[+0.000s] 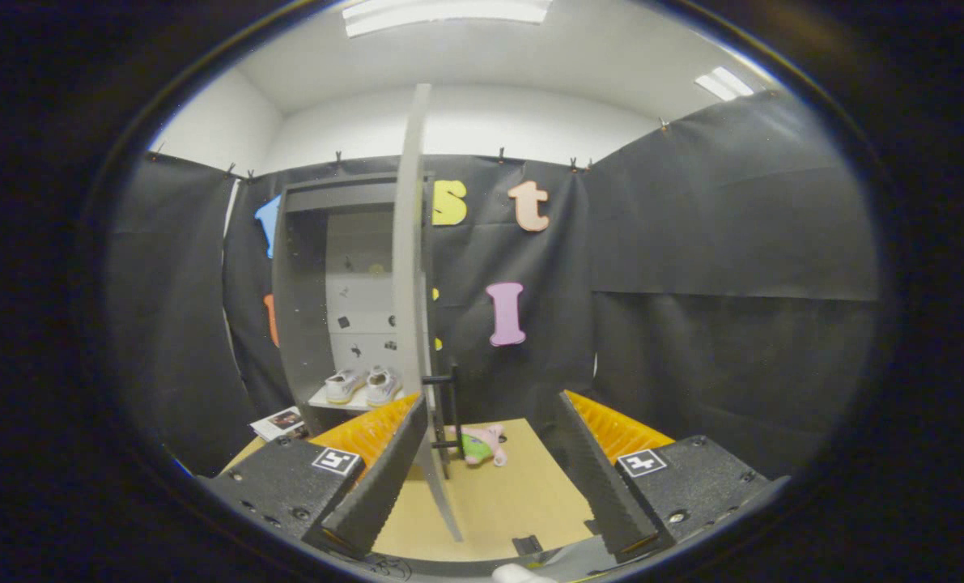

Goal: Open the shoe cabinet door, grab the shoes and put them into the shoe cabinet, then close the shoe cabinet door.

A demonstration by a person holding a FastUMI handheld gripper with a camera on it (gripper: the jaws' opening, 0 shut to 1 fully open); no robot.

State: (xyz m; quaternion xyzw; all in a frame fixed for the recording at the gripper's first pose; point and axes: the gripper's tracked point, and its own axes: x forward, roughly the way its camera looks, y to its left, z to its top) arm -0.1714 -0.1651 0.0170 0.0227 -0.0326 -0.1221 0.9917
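The grey shoe cabinet (303,324) stands open at the back left. Its door (409,267) is swung out edge-on toward me, and the door's black bar handle (449,413) sits just ahead of my fingers, close to the left one. A pair of white shoes (362,385) rests side by side on the cabinet's lower shelf. My gripper (490,478) is open, its black and orange fingers (376,478) spread wide with the door's lower edge passing between them; neither finger presses on anything.
A small pink and green plush toy (482,445) lies on the tan tabletop (514,502) beyond the fingers, right of the door handle. A printed card (281,421) lies left of the cabinet's foot. Black cloth walls enclose the booth.
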